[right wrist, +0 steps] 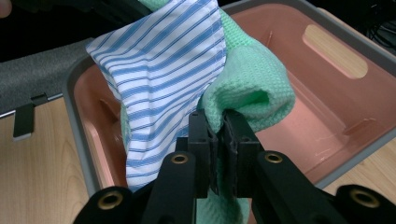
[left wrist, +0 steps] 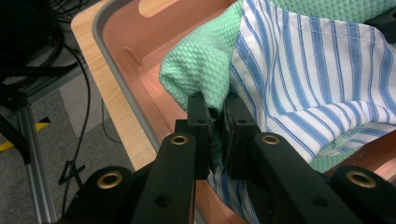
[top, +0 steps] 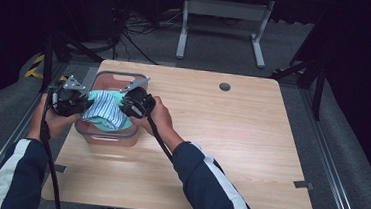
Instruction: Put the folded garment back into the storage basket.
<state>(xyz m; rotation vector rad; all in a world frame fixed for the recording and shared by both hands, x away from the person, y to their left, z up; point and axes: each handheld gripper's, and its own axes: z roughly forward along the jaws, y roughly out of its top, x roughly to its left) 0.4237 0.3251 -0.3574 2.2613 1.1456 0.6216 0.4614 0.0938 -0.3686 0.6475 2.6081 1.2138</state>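
**Lowering the cloth bundle into the bin**

My left tool (left wrist: 215, 122) has its jaws clamped on the cloths: the pads pinch a fold where the green cloth (left wrist: 201, 65) meets the striped cloth (left wrist: 308, 79). My right tool (right wrist: 218, 133) is clamped the same way on the other side, its jaws nipping the rolled green edge with the stripes draped just beside it. From above I see the two tools (top: 71, 100) (top: 136, 102) facing each other across the bundle, which hangs between them over the pink bin (top: 106, 134) at the near-left part of the tabletop (top: 231, 138).

I judge the step in hand to be setting both cloths down into the bin together. The bundle sits at about rim height; I cannot tell whether its lowest fold touches the bin floor yet.

Next I would bring both tools down evenly, keeping them level with each other so the bundle sinks inside the walls without sliding to one side. Only when the cloth rests on the floor would I part the jaws, then draw each tool up and outward, clear of the rim. The striped cloth lies loose over the green one, so a lopsided drop could leave a corner hanging over the grey edge.
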